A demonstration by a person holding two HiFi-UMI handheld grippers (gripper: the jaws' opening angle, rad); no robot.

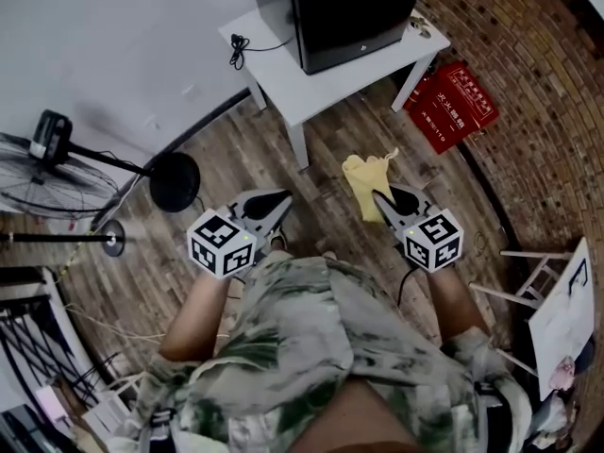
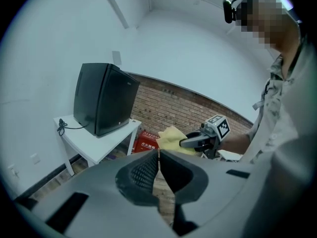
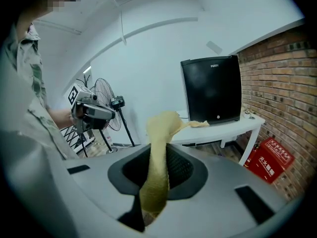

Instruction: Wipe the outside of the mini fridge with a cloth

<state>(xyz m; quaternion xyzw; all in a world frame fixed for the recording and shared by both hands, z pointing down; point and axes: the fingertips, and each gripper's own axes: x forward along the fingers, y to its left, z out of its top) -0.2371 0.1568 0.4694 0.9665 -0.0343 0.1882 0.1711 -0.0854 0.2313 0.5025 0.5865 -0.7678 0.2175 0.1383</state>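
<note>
Approach step; wiping not yet begun. Mini fridge (image 1: 349, 12) upright on the white desk (image 1: 311, 88) by the wall, well apart from both tools, with wooden floor between.

Right hand-held gripper (image 1: 385, 199) clamped on the yellow cloth (image 1: 364, 179), one fold standing above the jaws and the rest running down through them. Left hand-held gripper (image 1: 279, 202) closed tight, nothing between its jaws.

Next, by judgement: step in toward the desk, raise the right tool, and lay the free fold flat on a fridge face. Needs enough loose cloth ahead of the jaws for fabric, not plastic, to meet the surface. Left tool possibly useful for steadying the fridge, which may be light enough to slide on the desk.

- **Head view alone:** both tools side by side, and how far they stand from the desk.
- **Right gripper view alone:** the dark door nearly head-on, and the cloth threaded between the jaws.
- **Left gripper view alone:** the fridge's side panel beside the door, and its own jaws pressed together.
</note>
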